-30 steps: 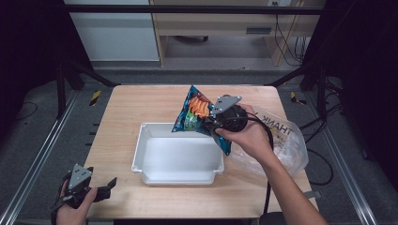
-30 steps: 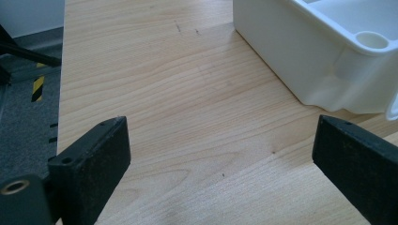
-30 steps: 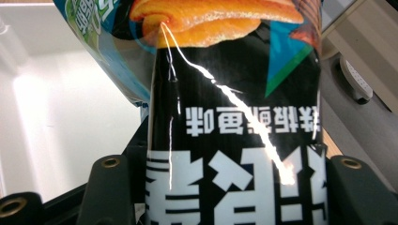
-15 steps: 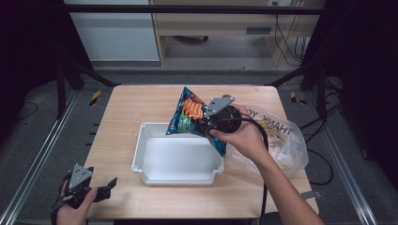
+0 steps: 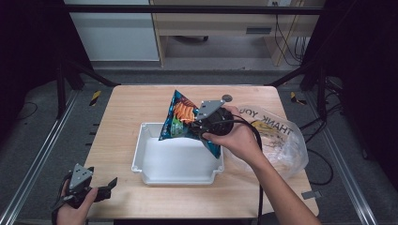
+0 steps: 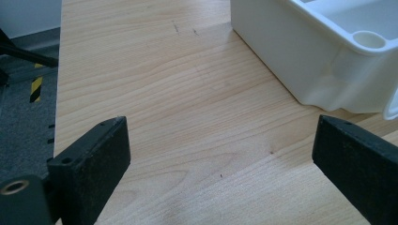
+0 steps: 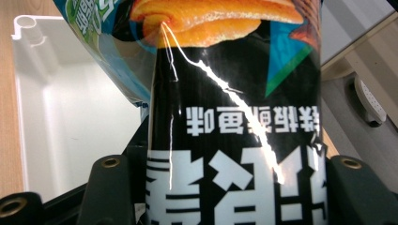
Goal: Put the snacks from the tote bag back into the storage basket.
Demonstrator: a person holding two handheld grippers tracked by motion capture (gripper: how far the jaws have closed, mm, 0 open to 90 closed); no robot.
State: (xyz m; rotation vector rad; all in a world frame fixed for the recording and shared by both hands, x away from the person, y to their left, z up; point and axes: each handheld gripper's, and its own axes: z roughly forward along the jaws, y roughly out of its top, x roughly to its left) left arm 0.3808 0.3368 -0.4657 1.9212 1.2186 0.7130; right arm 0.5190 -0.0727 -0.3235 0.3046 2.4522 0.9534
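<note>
The right gripper (image 5: 199, 125) is clamped on a snack bag (image 5: 180, 119), holding it in the air over the far right part of the white tray (image 5: 145, 161). In the right gripper view the bag (image 7: 234, 117) sits between the two jaws, its printing upside down, with the tray (image 7: 28, 93) below and to the left of it. Behind the right hand lies a clear plastic bag (image 5: 281, 136) on the table (image 5: 131, 103). The left gripper (image 5: 109, 186) rests at the near left table edge, its jaws spread wide with nothing between them, the tray (image 6: 319, 61) ahead to its right.
</note>
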